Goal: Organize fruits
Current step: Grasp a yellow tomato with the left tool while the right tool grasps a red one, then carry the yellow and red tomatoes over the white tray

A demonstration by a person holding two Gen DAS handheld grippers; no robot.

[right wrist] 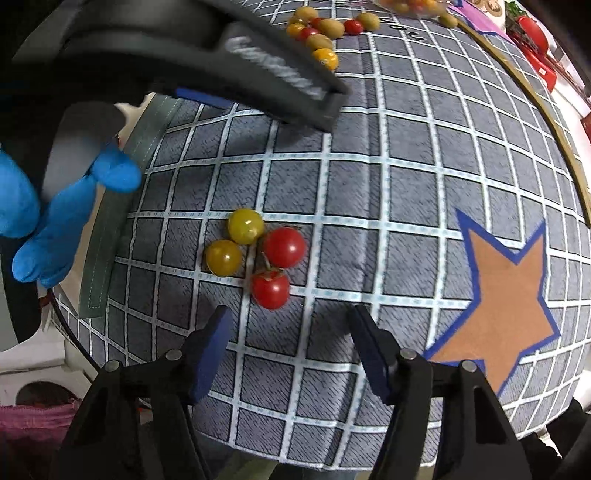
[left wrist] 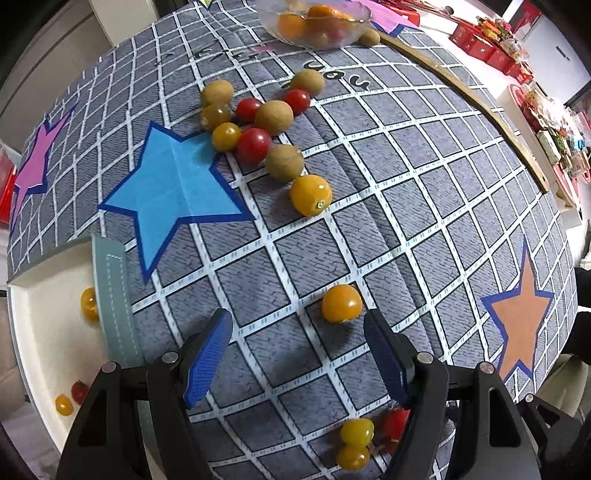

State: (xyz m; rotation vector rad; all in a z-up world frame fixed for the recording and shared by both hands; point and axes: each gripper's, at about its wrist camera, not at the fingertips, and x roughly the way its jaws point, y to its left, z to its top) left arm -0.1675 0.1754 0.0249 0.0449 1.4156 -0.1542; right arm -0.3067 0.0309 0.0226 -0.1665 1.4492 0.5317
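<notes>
Left wrist view: my left gripper (left wrist: 297,334) points down at the grey checked tablecloth (left wrist: 424,192), its blue-padded jaws apart and empty. A single yellow cherry tomato (left wrist: 341,304) lies on the cloth just ahead of the gap, close to the right-hand pad but not touching it. Further up the cloth a loose cluster of fruit (left wrist: 258,129) sits beside the blue star (left wrist: 173,192): brownish-green round fruits, red cherry tomatoes and yellow ones, several touching. At the far edge a clear glass bowl (left wrist: 354,29) holds orange and red fruit, with one brownish-green fruit (left wrist: 369,37) resting against its outer side. At lower left a white tray (left wrist: 44,302) beside the table holds a yellow tomato (left wrist: 89,304), with a small red and a small yellow one nearer its bottom corner.

Right wrist view: my right gripper (right wrist: 290,338) also points down with jaws apart, nothing between the pads. Just ahead of it lie four cherry tomatoes in a tight group: two yellow tomatoes (right wrist: 245,226) to the left, two red tomatoes (right wrist: 284,246) to the right, the nearer red one with its green stem. An orange star (right wrist: 509,295) is printed on the cloth to the right. My blue-gloved left hand (right wrist: 55,221) on the other tool fills the upper left.
</notes>
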